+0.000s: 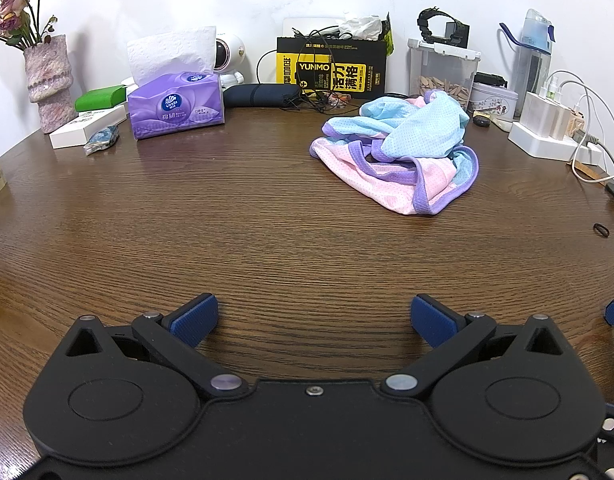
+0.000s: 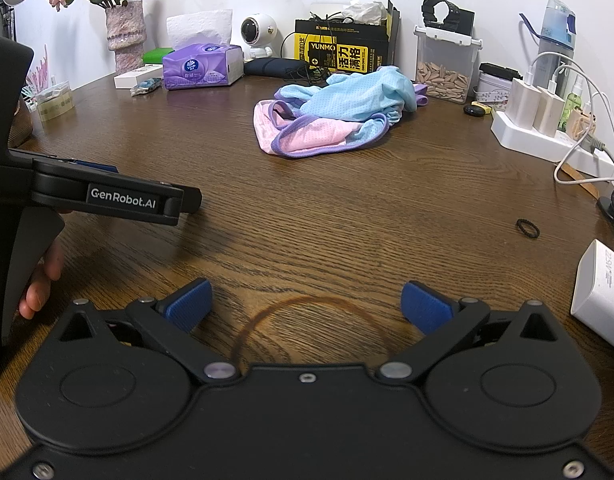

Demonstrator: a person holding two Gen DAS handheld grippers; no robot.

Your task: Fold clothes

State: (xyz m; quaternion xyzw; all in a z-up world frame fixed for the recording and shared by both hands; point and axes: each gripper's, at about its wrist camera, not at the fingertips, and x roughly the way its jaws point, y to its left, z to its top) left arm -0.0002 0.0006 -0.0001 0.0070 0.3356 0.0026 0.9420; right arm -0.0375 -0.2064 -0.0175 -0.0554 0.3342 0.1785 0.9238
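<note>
Dark wood table (image 1: 235, 216) spreading wide, bearing clutter along the wall. Lying crumpled mid-table, well ahead of both tools: pink, blue and purple garment (image 1: 403, 152). Hovering spread and empty: left gripper (image 1: 314, 320), right gripper (image 2: 306, 306). Resting rightward: small black ring (image 2: 528, 228).

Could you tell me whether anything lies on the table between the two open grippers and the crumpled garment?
Nothing visible does: only bare wooden table lies between the left gripper, the right gripper and the pink-and-blue garment.
</note>
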